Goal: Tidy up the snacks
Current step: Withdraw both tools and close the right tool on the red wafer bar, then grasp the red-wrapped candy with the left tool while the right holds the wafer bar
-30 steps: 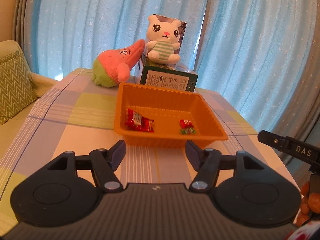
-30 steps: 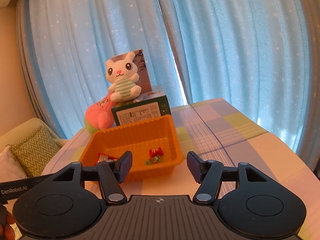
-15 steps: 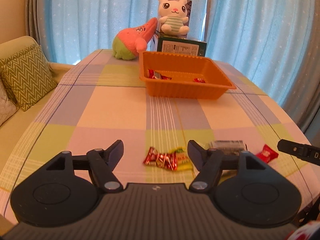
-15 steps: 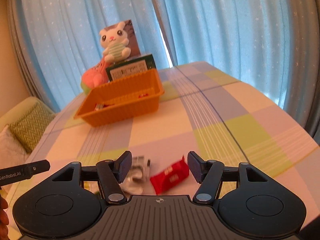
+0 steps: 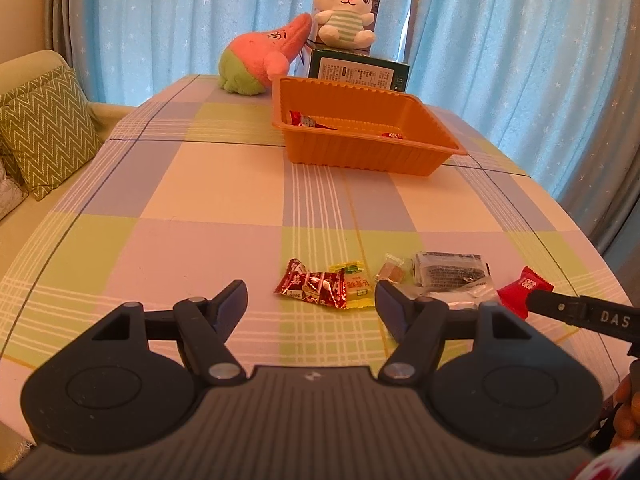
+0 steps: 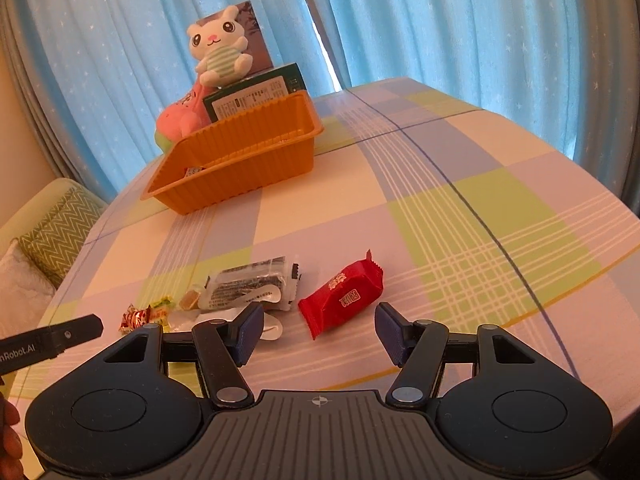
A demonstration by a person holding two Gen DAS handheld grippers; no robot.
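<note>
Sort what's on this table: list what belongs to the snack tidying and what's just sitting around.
Job:
- orange tray
- two snacks in tray
- red candy
- yellow candy
- clear packet
- red snack

Sitting around:
- white plush
- pink plush
- green box
- cushion

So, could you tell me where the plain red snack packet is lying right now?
The plain red snack packet lies on the tablecloth just ahead of the open right gripper, right of the clear dark-printed packet.
</note>
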